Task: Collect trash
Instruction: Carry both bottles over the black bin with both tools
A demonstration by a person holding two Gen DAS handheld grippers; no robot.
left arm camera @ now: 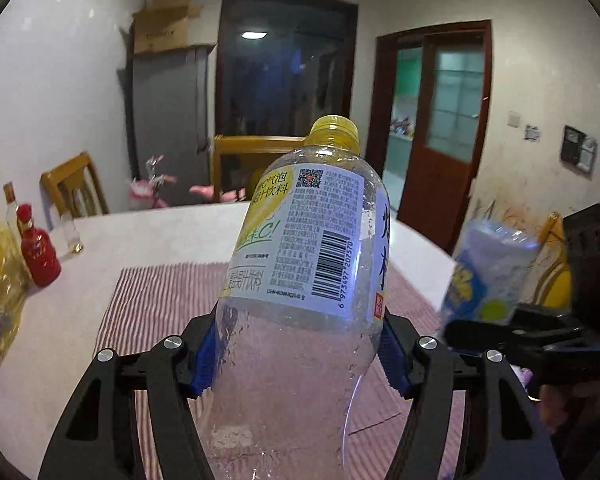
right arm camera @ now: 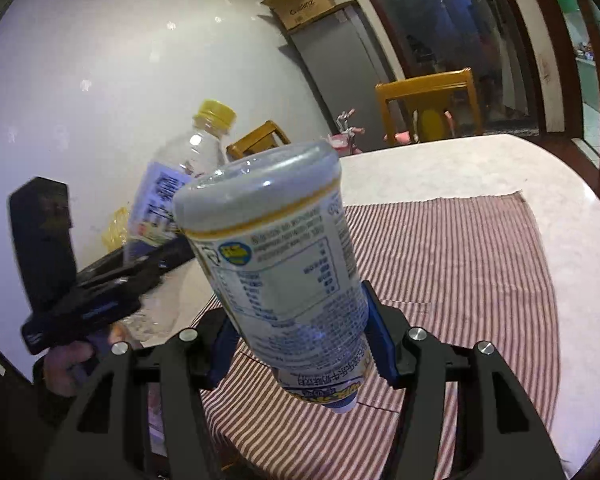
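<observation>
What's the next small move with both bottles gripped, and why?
Probably carry both away from the table toward a bin; none is in view. The left hand-held gripper is shut on the yellow-capped bottle, the right hand-held gripper on the upturned bottle, and both are lifted off the striped cloth.

Yellow-capped bottle (left arm camera: 300, 280) base cut off; blue-label bottle (left arm camera: 488, 272) blurred.

striped cloth (left arm camera: 164, 300) on white table (left arm camera: 148, 228); red bottle (left arm camera: 39, 249); wooden chair (right arm camera: 430, 104); cardboard box (left arm camera: 165, 20)
</observation>
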